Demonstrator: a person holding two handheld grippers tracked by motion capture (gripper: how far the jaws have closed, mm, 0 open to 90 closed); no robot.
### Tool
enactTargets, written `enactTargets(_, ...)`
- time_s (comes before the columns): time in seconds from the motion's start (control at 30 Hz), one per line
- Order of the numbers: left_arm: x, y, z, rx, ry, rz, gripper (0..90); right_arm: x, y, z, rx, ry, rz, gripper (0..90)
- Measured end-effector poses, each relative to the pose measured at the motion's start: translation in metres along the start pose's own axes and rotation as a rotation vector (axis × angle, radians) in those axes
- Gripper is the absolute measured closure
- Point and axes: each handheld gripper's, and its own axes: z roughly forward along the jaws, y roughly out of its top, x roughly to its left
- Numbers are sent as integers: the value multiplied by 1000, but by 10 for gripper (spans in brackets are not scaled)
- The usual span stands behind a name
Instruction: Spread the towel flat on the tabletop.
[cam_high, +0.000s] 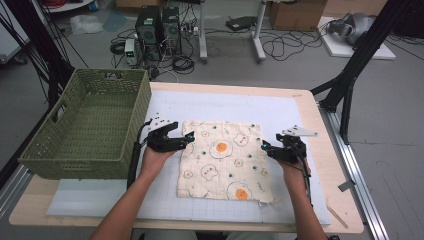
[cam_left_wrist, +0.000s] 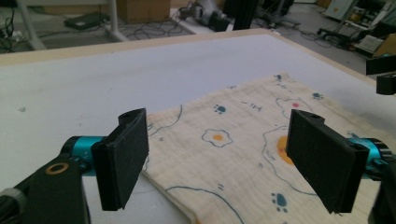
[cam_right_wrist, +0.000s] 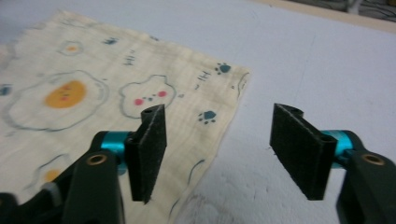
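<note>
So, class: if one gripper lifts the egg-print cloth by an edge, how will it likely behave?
The cloth lies flat and thin on the mat, so it probably droops limply. Its crinkled weave suggests it is light and grips well. Pushed, it would likely bunch rather than slide.

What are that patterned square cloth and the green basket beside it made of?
The cream cloth printed with fried eggs looks like soft, matte woven cotton or gauze: crinkled weave, fraying corner. The olive-green rectangular basket looks woven, perhaps plastic or dyed wicker; its even lattice leaves that open.

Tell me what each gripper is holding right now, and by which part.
Nothing is held. The left gripper and right gripper stand open at the cloth's side edges.
</note>
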Motion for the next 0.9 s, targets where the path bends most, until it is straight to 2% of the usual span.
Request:
enactTargets(0.1,-5,-2,-7,-8,-25,19,191,-3,-9,-24,-53,24,-48,236)
enactTargets(0.2,-11,-4,-14,-28,-53,29,194,-3,-15,-39,-72,30,-67,169)
enactTargets(0.23,-12,-5,-16,-34,-56,35,195,-1,-18,-43,-74,22,-65,121)
enactTargets(0.33,-13,-6,-20,-43,-64,36,196,5,-25,-53,-81,10,-123,113)
enactTargets(0.43,-15,-5,-23,-48,-68,31,195,6,-29,-56,-92,18,-105,112)
enactTargets(0.5,-17,-7,-24,-53,-72,37,195,6,-29,-58,-93,6,-103,112)
enactTargets(0.6,-20,-11,-23,-38,-77,45,195,4,-29,-60,-96,0,-96,112)
enactTargets(0.9,-18,-11,-25,-32,-59,41,196,2,-29,-59,-98,2,-88,112)
